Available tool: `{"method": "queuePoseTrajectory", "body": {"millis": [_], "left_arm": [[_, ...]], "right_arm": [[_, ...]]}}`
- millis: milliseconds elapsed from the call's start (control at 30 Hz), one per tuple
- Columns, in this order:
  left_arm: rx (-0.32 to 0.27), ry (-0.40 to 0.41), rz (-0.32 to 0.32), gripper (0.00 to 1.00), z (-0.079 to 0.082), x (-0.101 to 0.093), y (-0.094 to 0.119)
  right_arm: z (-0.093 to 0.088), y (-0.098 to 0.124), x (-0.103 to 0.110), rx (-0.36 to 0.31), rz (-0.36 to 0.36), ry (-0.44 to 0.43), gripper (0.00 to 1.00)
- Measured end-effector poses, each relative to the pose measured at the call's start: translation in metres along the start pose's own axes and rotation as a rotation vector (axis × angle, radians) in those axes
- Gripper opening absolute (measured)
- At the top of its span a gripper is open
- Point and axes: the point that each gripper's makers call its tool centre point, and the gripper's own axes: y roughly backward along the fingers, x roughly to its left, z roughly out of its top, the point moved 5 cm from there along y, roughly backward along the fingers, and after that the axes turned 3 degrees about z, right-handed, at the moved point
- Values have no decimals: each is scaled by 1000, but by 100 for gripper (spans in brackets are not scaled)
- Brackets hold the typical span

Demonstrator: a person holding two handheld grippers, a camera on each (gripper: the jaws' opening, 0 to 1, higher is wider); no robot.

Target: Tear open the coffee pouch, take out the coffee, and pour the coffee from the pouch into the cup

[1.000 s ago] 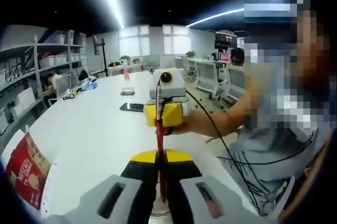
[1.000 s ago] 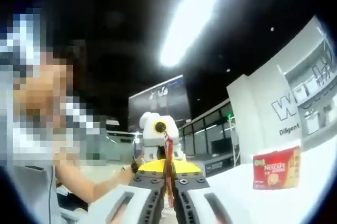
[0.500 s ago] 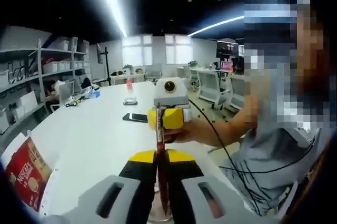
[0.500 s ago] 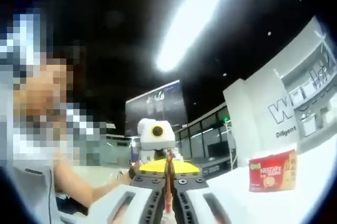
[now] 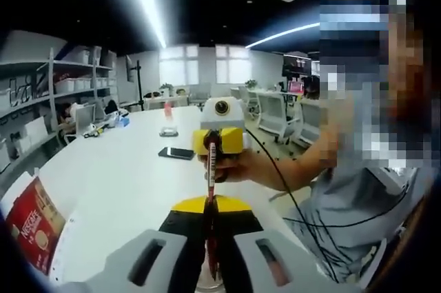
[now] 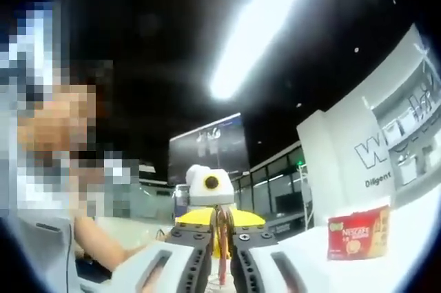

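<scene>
Left gripper view: a red coffee pouch [image 5: 211,196] is held edge-on between both grippers above a white table [image 5: 117,183].

A red Nescafé box [image 5: 31,227] stands at the table's near left edge, and a phone [image 5: 175,153] lies farther back. The left gripper [image 5: 210,265] is clamped on the pouch's near end, the right gripper [image 5: 215,148] on its far end. In the right gripper view, the pouch [image 6: 220,238] is pinched between closed jaws.
</scene>
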Motion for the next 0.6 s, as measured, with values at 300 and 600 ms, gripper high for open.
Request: {"method": "queuePoseTrajectory", "body": {"millis": [300,600], "left_arm": [[-30,-16,14,11,5,1,1],[-134,-87,62,9,30,-6,-4]], "right_arm": [[5,-1,-3,-20,-31,-4,2],[3,-3,0,-13,-32,-5,2]]}}
